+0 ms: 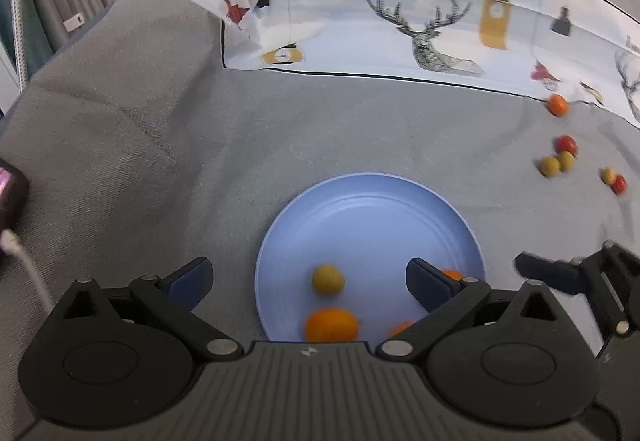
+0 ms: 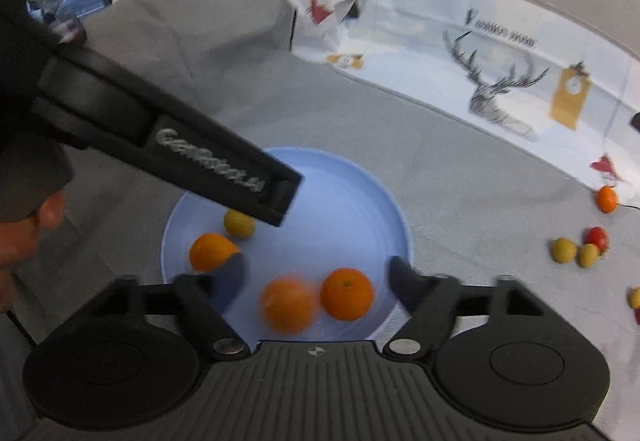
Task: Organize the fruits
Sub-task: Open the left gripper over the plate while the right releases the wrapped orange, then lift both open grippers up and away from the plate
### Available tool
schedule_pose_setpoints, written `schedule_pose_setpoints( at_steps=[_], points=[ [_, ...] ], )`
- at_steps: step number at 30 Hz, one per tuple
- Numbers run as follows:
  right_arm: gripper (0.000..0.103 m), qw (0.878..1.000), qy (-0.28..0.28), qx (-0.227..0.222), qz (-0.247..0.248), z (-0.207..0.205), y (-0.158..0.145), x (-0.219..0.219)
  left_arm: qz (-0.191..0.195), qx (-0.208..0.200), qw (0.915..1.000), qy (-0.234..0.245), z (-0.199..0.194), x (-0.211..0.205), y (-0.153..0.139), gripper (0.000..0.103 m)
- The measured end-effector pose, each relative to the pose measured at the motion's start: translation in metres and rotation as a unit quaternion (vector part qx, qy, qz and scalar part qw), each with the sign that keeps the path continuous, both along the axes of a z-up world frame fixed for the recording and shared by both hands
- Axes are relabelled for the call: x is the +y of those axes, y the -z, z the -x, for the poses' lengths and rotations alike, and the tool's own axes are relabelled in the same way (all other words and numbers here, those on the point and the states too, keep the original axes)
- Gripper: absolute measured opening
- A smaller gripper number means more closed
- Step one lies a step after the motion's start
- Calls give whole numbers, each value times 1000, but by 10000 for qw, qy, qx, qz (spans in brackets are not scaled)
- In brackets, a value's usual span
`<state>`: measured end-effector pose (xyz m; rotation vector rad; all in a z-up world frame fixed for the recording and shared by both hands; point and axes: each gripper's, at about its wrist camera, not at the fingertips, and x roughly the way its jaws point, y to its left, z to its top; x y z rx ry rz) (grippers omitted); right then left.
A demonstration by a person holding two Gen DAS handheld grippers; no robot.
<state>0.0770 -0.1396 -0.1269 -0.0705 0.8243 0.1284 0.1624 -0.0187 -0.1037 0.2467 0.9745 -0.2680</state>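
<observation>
Both wrist views, fruit sorting part done.

L gripper (image 1: 310,269): jaws spread wide, nothing pinched; hung over near-left part of blue plate (image 1: 360,201), w/ one yellow-green fruit (image 1: 328,279) lying in plate below the gap, untouched by either pad.

R gripper (image 2: 316,263): jaws also spread, gripping nothing. Blurred orange (image 2: 288,303) lay on plate between the fingers, clear of both pads. Beside it a sharp orange (image 2: 347,293), stem dimple up. Third orange (image 2: 212,252) just beyond the left finger.

Plate contents, as far as shown: three oranges plus the yellow-green fruit.

Not yet gathered, all on grey cloth (image 1: 160,161), to the right of plate and further out: loose orange (image 2: 607,198) at edge of printed cloth (image 1: 432,37); red fruit (image 2: 597,237) touching a yellow-green pair (image 2: 564,249); two more small fruits at the right margin, cut off by frame edge in R view.

Key relation: leftover fruit lay right of and ahead of both tools, well apart from plate; R gripper judged the nearer, so better placed for next pick.

Orientation: oranges and red fruit near-round, no usable long axis. Yellow-green ones slightly oval, but axis direction too small to tell; approach angle prob. not critical.
</observation>
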Motion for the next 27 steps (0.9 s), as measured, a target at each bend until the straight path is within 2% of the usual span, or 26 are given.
schedule_pose_setpoints(
  at_steps=[6,9,13,17,27],
  points=[
    [94,9981,431,311,-323,51,-26,-8,183,-13,9997,-169,57,20,-28,103],
    [95,9969,642,274,-353,85,-41,-7,338,-21,9988,-344,91,36,-42,103],
    [98,9958,869,-141,-240,131,-67,0,454,-216,9975,-492,131,53,-62,103],
    [99,9942,877,-586,-223,168,-89,10,442,-578,9961,-491,164,60,-80,103],
    [100,9885,866,-1241,-24,229,-117,20,563,-978,9926,-453,218,70,-110,103]
  ],
)
